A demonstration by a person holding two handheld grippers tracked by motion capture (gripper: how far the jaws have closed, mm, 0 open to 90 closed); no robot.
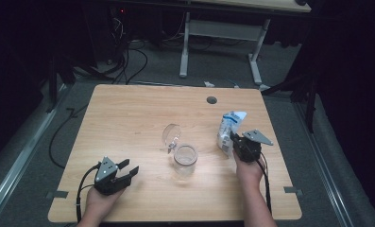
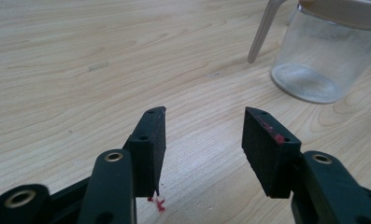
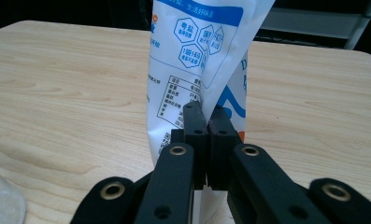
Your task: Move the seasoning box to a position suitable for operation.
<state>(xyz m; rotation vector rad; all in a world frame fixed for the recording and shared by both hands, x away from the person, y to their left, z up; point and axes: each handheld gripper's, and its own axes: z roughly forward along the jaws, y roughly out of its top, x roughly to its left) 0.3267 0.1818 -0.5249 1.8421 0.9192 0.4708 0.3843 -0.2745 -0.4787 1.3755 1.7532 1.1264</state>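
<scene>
My right tongs [image 1: 233,147] are clamped on the lower edge of the bag [image 1: 230,126], which stands upright at the right side of the tabletop [image 1: 128,118]. The right gripper view shows what the high view cannot: the two pads pressed together with a pleat of the white film [image 3: 183,88] pinched between them, and blue hexagon labels and a printed table on the bag's face (the print is too small to read).

My left tongs [image 1: 128,169] lie near the front left of the tabletop, jaws apart and holding nothing. The left gripper view shows bare wood between the pads [image 2: 151,140], some red flecks [image 2: 158,203] on the wood under the left one, and a red smear on the edge of the right one.

The jar [image 1: 185,160] stands mid-table, open, its clear lid [image 1: 171,134] tipped back behind it. From the left gripper view its glass [image 2: 321,60] looks frosted, well apart from my tongs.
</scene>
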